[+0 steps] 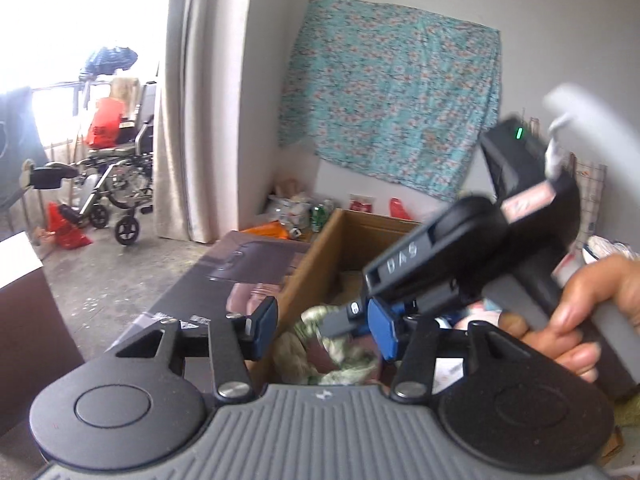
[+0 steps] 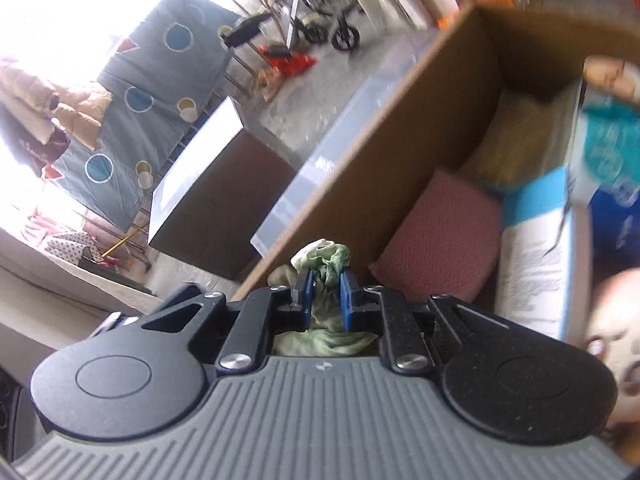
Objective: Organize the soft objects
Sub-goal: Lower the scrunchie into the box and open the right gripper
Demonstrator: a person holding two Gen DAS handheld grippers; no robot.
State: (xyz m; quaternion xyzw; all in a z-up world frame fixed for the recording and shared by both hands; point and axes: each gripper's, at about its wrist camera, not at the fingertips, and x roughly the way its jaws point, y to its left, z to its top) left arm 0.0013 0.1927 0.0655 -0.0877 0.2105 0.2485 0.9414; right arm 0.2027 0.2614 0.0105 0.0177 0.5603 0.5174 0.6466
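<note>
A crumpled pale-green cloth point(image 2: 325, 256) is pinched between the blue pads of my right gripper point(image 2: 326, 296), which is shut on it above the near end of an open cardboard box point(image 2: 380, 152). In the left wrist view the same cloth point(image 1: 344, 364) hangs over the box point(image 1: 316, 256). My right gripper point(image 1: 344, 314), held by a hand point(image 1: 580, 320), reaches down to the cloth from the right. My left gripper point(image 1: 322, 326) stands open; its pads are on either side of the cloth and not pressing on it.
Inside the box lie a maroon cushion point(image 2: 440, 236), a white-and-blue package point(image 2: 536, 264) and a teal pack point(image 2: 608, 152). A dark flat carton point(image 1: 240, 272) leans along the box's left side. A wheelchair point(image 1: 116, 168) stands by the curtain, and a floral sheet point(image 1: 392, 92) hangs on the wall.
</note>
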